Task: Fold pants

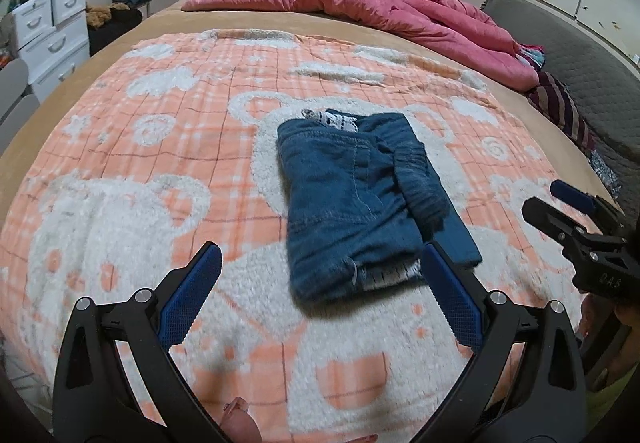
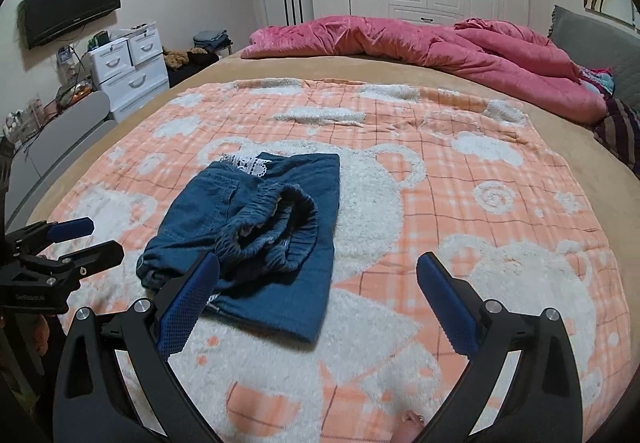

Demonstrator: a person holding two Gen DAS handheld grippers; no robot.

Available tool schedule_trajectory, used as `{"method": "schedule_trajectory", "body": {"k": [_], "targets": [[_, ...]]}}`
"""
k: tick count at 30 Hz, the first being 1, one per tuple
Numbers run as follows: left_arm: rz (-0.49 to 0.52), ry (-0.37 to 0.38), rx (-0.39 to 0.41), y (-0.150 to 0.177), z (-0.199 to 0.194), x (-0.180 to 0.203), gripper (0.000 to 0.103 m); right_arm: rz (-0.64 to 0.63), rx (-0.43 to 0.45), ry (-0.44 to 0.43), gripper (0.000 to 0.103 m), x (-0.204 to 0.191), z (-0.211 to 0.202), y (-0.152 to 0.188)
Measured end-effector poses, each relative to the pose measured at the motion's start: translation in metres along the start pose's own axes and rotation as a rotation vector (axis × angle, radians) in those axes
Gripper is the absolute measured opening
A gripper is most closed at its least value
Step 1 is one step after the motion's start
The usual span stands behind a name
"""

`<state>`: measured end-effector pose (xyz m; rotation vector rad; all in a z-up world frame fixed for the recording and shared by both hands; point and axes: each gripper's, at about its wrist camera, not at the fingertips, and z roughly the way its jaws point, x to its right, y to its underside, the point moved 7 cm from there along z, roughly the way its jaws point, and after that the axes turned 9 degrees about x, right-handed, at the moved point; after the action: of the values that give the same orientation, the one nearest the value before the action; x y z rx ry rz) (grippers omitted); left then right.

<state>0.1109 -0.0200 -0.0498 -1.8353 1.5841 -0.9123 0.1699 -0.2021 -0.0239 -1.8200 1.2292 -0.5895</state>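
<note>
Small blue denim pants [image 1: 360, 199] lie folded in a compact bundle on the orange and white bear blanket [image 1: 160, 147], with the elastic waistband on top and white lining showing at the far end. They also show in the right wrist view [image 2: 256, 227]. My left gripper [image 1: 320, 263] is open and empty, held just before the bundle's near edge. My right gripper [image 2: 318, 271] is open and empty, its left finger over the bundle's near edge. Each gripper shows in the other's view: the right gripper [image 1: 560, 207] and the left gripper [image 2: 88, 243].
A pink quilt [image 2: 420, 39] lies bunched along the far side of the bed. A grey headboard [image 1: 580, 55] and striped cloth [image 1: 560, 107] are at the right. White drawers [image 2: 128, 71] and a wall TV [image 2: 72, 7] stand beyond the bed's left edge.
</note>
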Motion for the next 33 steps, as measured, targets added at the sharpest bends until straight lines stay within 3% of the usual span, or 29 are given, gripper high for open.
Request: {"method": "schedule_trajectory", "body": {"k": [12,18,24,33], "targets": [[0.022,-0.025,0.003,0.027,-0.016,0.003,0.094,-0.037,0.007,0.021,0.099,-0.008,-0.026,0.021],[0.012,-0.015,-0.005,0.038,-0.02,0.004,0.094,0.043,-0.014,-0.042,0.099,-0.012,-0.036,0.036],[0.009,-0.009,-0.004,0.048,-0.024,0.006,0.094,0.044,-0.006,-0.046,0.099,-0.017,-0.044,0.048],[0.017,-0.006,-0.006,0.067,-0.028,0.012,0.094,0.024,0.014,-0.007,0.099,-0.016,-0.053,0.067]]}}
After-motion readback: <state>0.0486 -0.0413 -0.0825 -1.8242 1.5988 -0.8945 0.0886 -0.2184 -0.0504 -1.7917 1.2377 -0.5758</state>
